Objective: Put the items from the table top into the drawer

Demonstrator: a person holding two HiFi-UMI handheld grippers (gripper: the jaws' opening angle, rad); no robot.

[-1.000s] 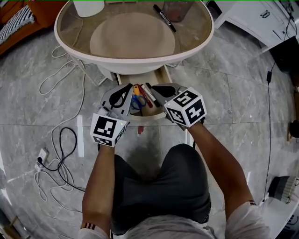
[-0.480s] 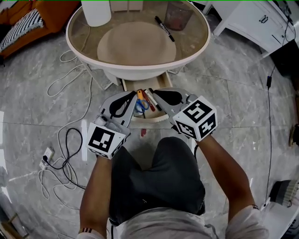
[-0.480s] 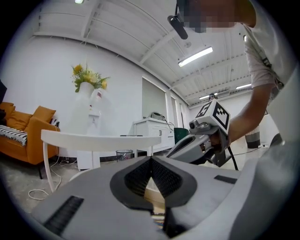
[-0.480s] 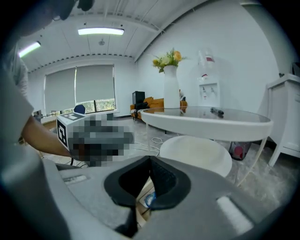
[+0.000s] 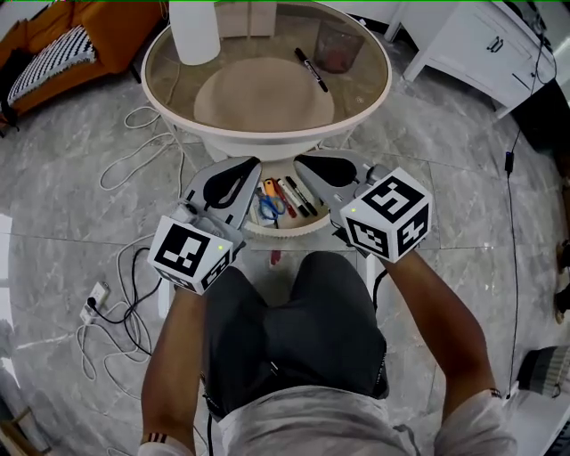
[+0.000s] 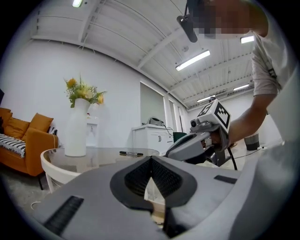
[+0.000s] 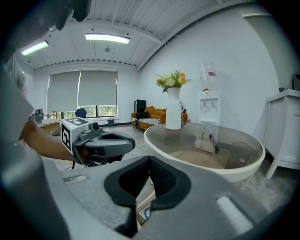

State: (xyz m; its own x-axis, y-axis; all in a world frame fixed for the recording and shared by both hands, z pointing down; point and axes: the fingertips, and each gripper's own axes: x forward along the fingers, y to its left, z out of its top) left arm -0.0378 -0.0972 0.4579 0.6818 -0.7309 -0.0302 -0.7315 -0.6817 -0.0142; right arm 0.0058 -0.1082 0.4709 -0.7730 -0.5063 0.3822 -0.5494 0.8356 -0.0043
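Round glass-topped table with a cream rim [image 5: 156, 85] at the far centre; black marker [image 5: 312, 69] lies on the glass at far right, just beside a dark translucent cup [image 5: 337, 49]; tall white vase [image 5: 194, 27] stands at far left of the top, yellow flowers in it in the gripper views; marker is on the table top, not in the drawer, and well apart from both grippers.

Open wooden drawer [image 5: 285, 230] sticks out from under the table's near edge; inside lie blue-handled scissors [image 5: 267, 207] at the left and a row of pens and markers [image 5: 292, 196] to their right.

Left gripper [image 5: 251, 164] is above the drawer's left side, jaws pressed together at the tips, nothing between them; right gripper [image 5: 300, 162] is above the drawer's right side, jaws likewise closed on nothing; the two tips are near each other, not touching; each marker cube faces the person.

Small red object [image 5: 274, 258] on the grey marble floor [image 5: 80, 223] just near of the drawer; white cables [image 5: 134, 151] at left; orange sofa [image 5: 107, 27] far left; white cabinet [image 5: 481, 44] far right.
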